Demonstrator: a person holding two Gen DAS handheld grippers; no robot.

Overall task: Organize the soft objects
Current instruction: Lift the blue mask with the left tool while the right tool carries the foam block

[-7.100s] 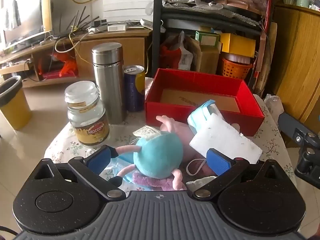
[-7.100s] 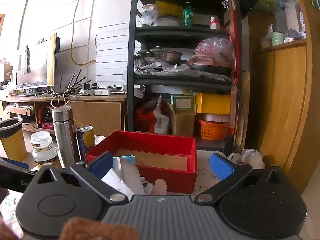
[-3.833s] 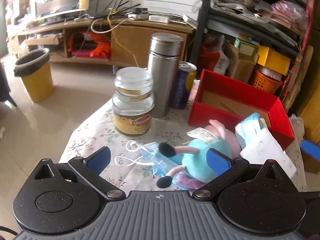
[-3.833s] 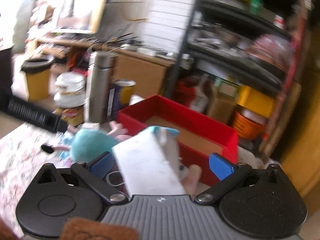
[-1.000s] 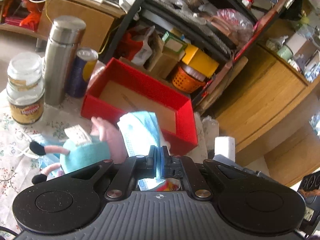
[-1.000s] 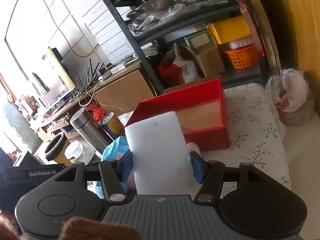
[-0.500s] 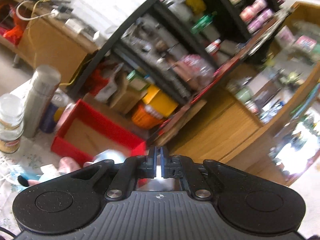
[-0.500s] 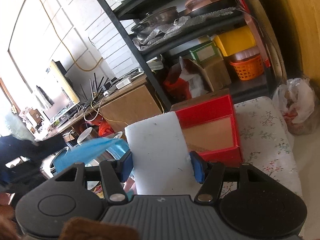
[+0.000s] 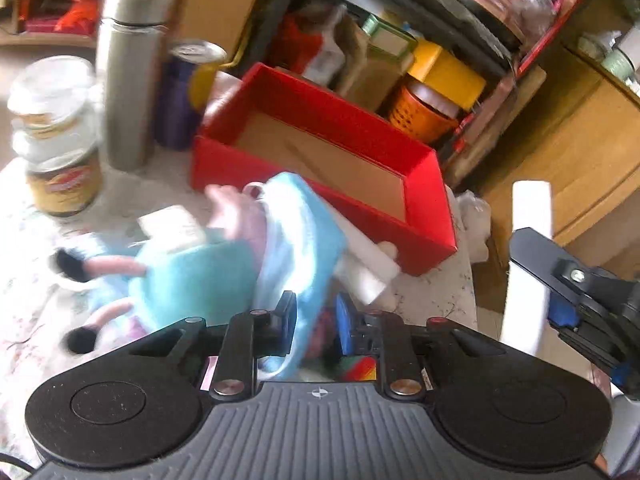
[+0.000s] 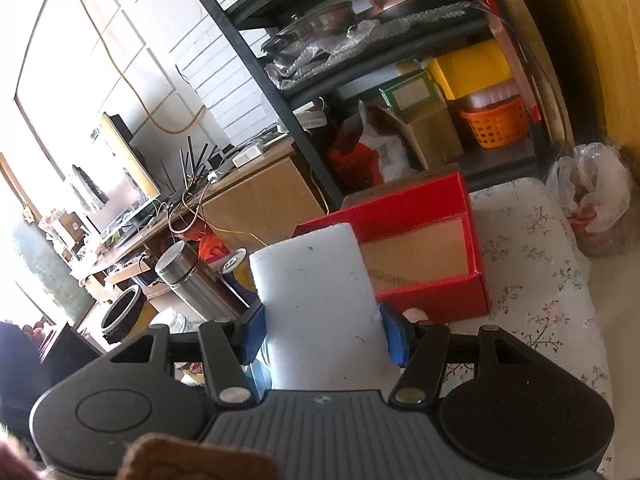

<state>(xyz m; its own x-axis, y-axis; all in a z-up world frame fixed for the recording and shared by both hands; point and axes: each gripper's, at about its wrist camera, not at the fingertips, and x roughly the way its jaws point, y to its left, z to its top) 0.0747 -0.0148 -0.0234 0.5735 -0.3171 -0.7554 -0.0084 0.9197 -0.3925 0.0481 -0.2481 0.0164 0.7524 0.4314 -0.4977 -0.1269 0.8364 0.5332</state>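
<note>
Soft objects were not yet sorted: the red box (image 9: 332, 160) lay empty. The white sponge (image 10: 320, 300) was clamped in the right gripper (image 10: 322, 334); the blue mask (image 9: 304, 248) hung between the left gripper (image 9: 316, 328)'s fingers, which had just been opening. The plush toy (image 9: 188, 276) remained on the tabletop (image 10: 532, 264) beside the box's near wall.

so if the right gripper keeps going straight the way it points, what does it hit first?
Probably the red box: the white foam block clamped in the right gripper leads, aimed at the box's near wall. Depth is uncertain.

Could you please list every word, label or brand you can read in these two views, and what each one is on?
None can be read with certainty.
Coffee jar: a brand band on its label, too blurred.
Blue can: print smeared, unreadable.
Tag on the plush toy: blank blur.
Green-edged box on the shelf: label too small.
</note>
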